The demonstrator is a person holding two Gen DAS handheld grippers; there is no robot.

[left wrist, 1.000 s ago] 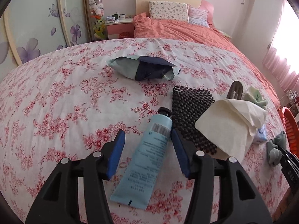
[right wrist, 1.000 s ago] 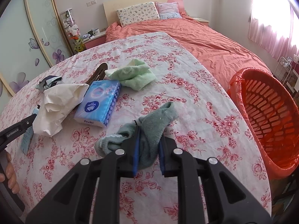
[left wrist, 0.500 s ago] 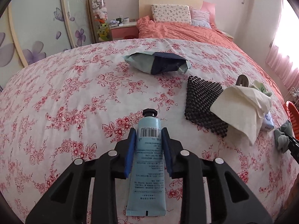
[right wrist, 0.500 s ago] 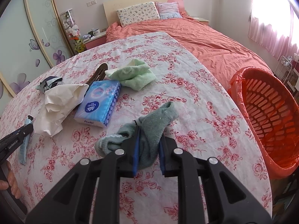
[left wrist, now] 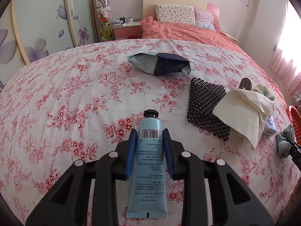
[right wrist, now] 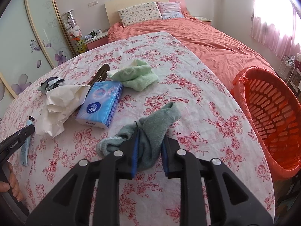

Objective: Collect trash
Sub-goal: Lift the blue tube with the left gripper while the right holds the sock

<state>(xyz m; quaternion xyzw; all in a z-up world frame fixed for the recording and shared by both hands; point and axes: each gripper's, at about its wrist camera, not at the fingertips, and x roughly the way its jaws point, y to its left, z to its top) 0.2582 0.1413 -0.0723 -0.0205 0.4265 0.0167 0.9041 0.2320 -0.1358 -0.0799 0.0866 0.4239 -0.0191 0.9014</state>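
My left gripper (left wrist: 149, 133) is shut on a light blue tube (left wrist: 148, 169) with a black cap, which lies on the floral cover (left wrist: 75, 98). In the right wrist view the same tube (right wrist: 25, 150) shows at the far left under the left gripper (right wrist: 18, 139). My right gripper (right wrist: 150, 135) holds a grey-green sock (right wrist: 160, 116) between its blue pads. Its jaws are opening slightly, and the sock still fills the gap. A crumpled white paper (right wrist: 60, 101) and a torn foil packet (left wrist: 160, 64) lie on the cover.
An orange basket (right wrist: 272, 116) with a red liner stands beyond the cover's right edge. A blue tissue pack (right wrist: 101, 105), a green towel (right wrist: 135, 75), a brown clip (right wrist: 101, 71) and a dark bead mat (left wrist: 205, 101) lie on the cover. A hand (right wrist: 11, 184) grips the left tool.
The left gripper has slid forward over the tube and shut on it. The right gripper has kept still, and its pads stand a little wider around the sock.
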